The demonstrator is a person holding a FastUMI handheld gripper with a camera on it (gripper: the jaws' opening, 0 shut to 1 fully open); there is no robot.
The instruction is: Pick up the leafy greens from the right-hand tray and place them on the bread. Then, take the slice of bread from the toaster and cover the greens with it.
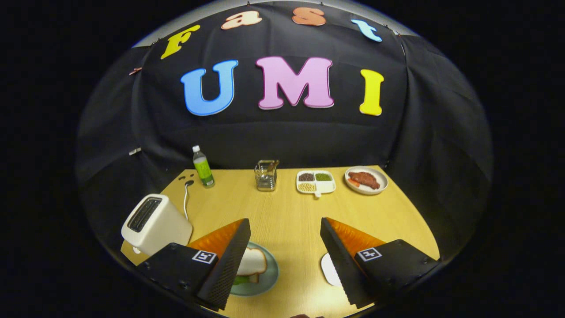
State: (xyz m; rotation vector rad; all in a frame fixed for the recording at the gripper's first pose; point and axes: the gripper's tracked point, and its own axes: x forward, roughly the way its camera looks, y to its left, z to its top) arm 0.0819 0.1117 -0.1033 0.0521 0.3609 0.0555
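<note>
- The tool (282,260) hung over the near edge of the tabletop (291,221), its two fingers spread wide with nothing between them but bare wood
- Just behind the left finger sat a greenish plate (265,276), partly hidden, carrying a slice of bread (252,261) with a strip of leafy greens (242,280) showing at its lower edge; I could not tell whether a second slice lay beneath
- By the right finger a white tray (329,269) peeked out, most of it covered by the finger, its contents hidden
- To the left of the left finger stood a white toaster (156,225), its slots facing up and dark; what was inside them could not be made out
- A white cord (186,201) ran from behind the toaster toward the far left corner
- Farther back along the far edge, from left to right: a small bottle with a green label (203,168), a clear holder with utensils (266,175), a white divided dish (315,182) with dark, green and pale fillings, and a round plate with reddish food (366,179)
- Black cloth walled the booth behind
</note>
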